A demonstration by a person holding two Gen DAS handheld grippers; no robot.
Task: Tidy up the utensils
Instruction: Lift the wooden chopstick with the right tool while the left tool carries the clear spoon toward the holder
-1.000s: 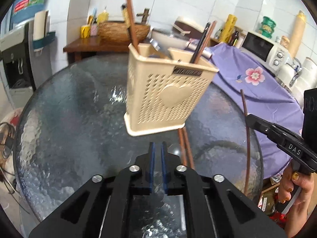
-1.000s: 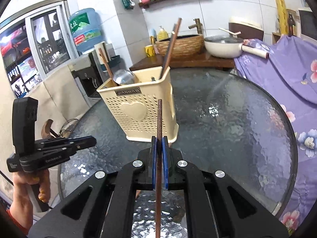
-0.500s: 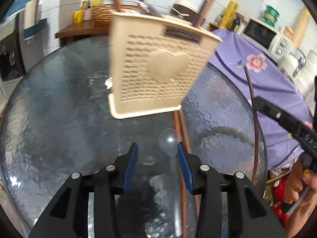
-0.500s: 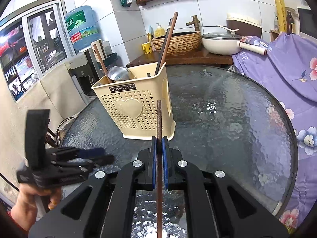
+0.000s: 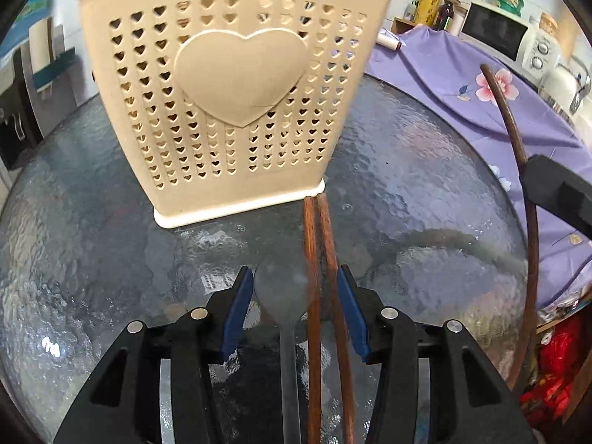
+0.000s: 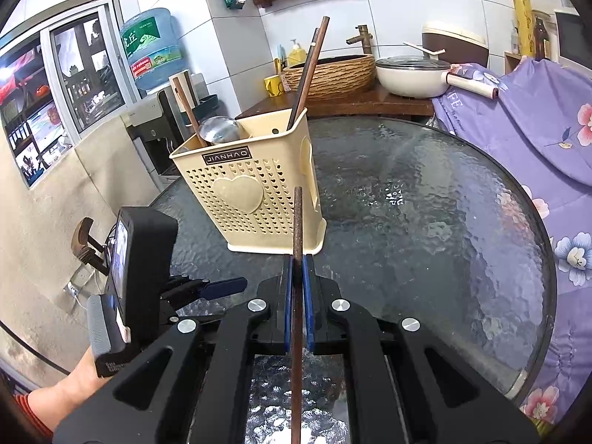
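A cream perforated utensil holder (image 5: 229, 103) with a heart stands on the round glass table (image 5: 425, 192); it also shows in the right wrist view (image 6: 251, 192), holding chopsticks and a metal ladle (image 6: 218, 129). My left gripper (image 5: 294, 296) is open and low over the table, its jaws on either side of a metal spoon (image 5: 283, 292) and two brown chopsticks (image 5: 314, 259) lying flat. My right gripper (image 6: 298, 277) is shut on a single brown chopstick (image 6: 297, 229), held upright just in front of the holder. That chopstick shows in the left wrist view (image 5: 518, 155) at the right.
A purple floral cloth (image 6: 536, 122) covers something right of the table. A wooden side table holds a woven basket (image 6: 333, 74) and a white pan (image 6: 410, 74) behind. A water dispenser (image 6: 155, 122) stands at the back left.
My left gripper opened and moved forward and down, so the spoon and two chopsticks now lie between its jaws. My right gripper stayed shut on its chopstick and shifted slightly.
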